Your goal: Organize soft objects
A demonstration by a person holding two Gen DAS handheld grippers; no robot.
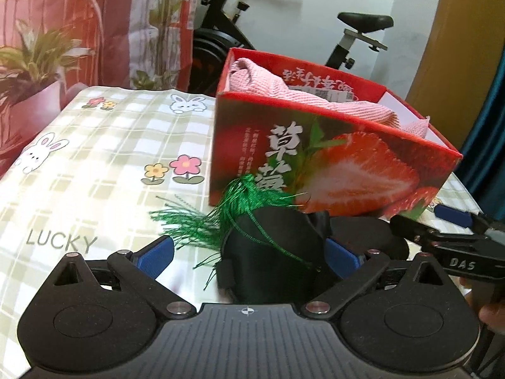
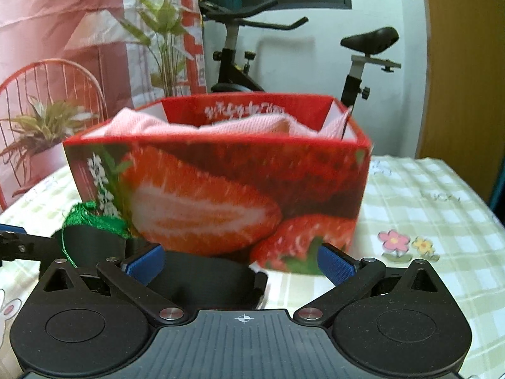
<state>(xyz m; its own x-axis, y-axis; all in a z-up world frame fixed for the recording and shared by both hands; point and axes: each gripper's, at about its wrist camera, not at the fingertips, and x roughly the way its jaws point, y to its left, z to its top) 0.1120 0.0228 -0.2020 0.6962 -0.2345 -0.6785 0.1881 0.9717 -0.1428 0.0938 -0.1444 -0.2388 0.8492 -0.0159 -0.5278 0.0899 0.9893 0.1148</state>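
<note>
A red strawberry-printed box (image 1: 331, 164) stands on the checked tablecloth with a pink knitted cloth (image 1: 284, 85) inside it; both also show in the right wrist view, the box (image 2: 221, 195) and the cloth (image 2: 227, 126). A black soft cap with a green tassel (image 1: 268, 262) lies in front of the box between my left gripper's (image 1: 249, 254) open blue fingers. The tassel (image 1: 221, 218) fans out to the left. My right gripper (image 2: 240, 263) is open over the cap's flat black part (image 2: 205, 281), right in front of the box.
The table (image 1: 94, 158) has a green checked cloth with rabbits and flowers. Potted plants (image 1: 34, 63) and a red wire chair (image 2: 47, 94) stand at the left. An exercise bike (image 2: 284, 53) stands behind the box. The right gripper's arm (image 1: 451, 240) shows at the left view's right edge.
</note>
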